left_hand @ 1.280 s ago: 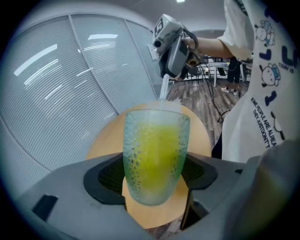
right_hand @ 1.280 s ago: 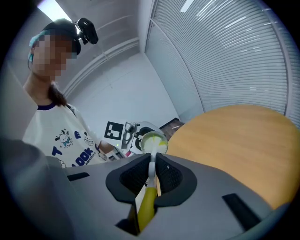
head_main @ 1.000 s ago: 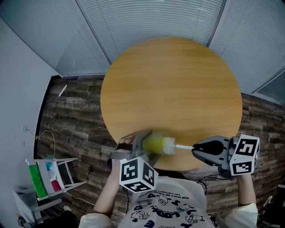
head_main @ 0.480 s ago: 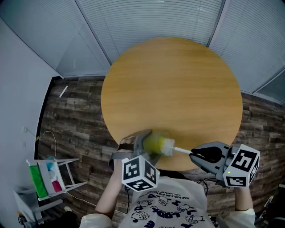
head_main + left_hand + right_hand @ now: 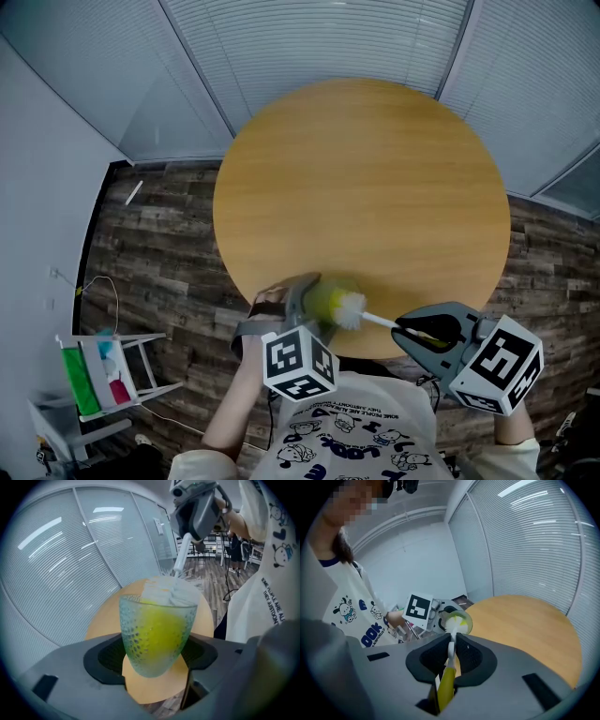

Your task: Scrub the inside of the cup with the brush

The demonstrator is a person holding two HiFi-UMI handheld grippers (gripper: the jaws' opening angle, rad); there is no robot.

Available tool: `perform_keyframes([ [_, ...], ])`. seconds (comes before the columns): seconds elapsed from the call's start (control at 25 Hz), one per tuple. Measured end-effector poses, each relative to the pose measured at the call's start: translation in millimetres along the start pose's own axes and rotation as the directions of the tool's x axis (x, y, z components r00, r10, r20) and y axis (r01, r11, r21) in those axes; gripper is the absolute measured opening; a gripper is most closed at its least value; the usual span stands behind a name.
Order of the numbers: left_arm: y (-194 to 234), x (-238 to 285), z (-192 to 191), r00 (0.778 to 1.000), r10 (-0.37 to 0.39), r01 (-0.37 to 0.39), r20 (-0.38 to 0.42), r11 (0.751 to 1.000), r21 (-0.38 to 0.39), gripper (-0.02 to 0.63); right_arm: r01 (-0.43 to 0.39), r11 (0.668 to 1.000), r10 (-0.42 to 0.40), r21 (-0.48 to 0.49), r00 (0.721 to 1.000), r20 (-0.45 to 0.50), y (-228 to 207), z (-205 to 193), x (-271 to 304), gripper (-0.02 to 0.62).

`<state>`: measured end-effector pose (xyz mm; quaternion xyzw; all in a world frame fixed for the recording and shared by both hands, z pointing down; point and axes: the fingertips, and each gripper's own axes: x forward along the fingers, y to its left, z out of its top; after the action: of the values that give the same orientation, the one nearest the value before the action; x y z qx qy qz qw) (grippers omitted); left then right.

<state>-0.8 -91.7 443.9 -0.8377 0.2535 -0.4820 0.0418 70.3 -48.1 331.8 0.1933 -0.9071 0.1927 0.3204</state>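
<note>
A dimpled glass cup (image 5: 322, 301) with a yellow-green tint is tipped on its side over the near edge of the round wooden table (image 5: 375, 178). My left gripper (image 5: 314, 294) is shut on the cup (image 5: 157, 632), one jaw on each side. My right gripper (image 5: 405, 330) is shut on a brush with a yellow handle (image 5: 446, 682) and a thin white stem. The white bristle head (image 5: 349, 309) sits at the cup's mouth, partly inside it (image 5: 169, 591). In the right gripper view the bristles (image 5: 453, 623) fill the cup's rim (image 5: 465, 619).
The person's white printed shirt (image 5: 356, 441) is just below both grippers. A small white rack (image 5: 103, 375) with green and red items stands on the plank floor at lower left. Glass walls with blinds (image 5: 309, 47) ring the far side of the table.
My right gripper has dropped toward the person and tilted, so the brush stem now slopes up-left to the cup. The cup and left gripper have barely shifted.
</note>
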Motion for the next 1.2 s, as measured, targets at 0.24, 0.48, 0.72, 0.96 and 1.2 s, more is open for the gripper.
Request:
perform_keyframes([
  [0.24,0.0,1.4,-2.2,0.999,0.017,-0.016,-0.031,0.999,0.031,0.364,0.024,0.997,-0.028,-0.074,0.998,-0.053,6.3,10.3,2.3,0.048],
  [0.48,-6.0,5.3,-2.8,0.998,0.017,-0.013,-0.059,0.998,0.067,0.364,0.029,0.987,-0.048,-0.156,0.992,-0.120,9.5,11.4,3.1,0.048],
  [0.72,-13.1,13.1,-0.2,0.997,0.011,-0.002,-0.081,0.994,0.112,0.364,0.007,0.976,-0.047,-0.219,0.983,-0.177,6.3,10.3,4.4,0.048],
  [0.96,-15.2,13.4,0.3,0.996,0.022,-0.009,-0.087,0.990,0.144,0.364,-0.019,0.977,-0.025,-0.210,0.978,-0.207,1.2,11.3,3.3,0.048],
  [1.2,-18.8,11.5,0.6,0.997,0.005,0.006,-0.074,0.989,0.151,0.364,-0.059,0.986,0.024,-0.155,0.976,-0.216,-4.9,10.5,3.0,0.048],
])
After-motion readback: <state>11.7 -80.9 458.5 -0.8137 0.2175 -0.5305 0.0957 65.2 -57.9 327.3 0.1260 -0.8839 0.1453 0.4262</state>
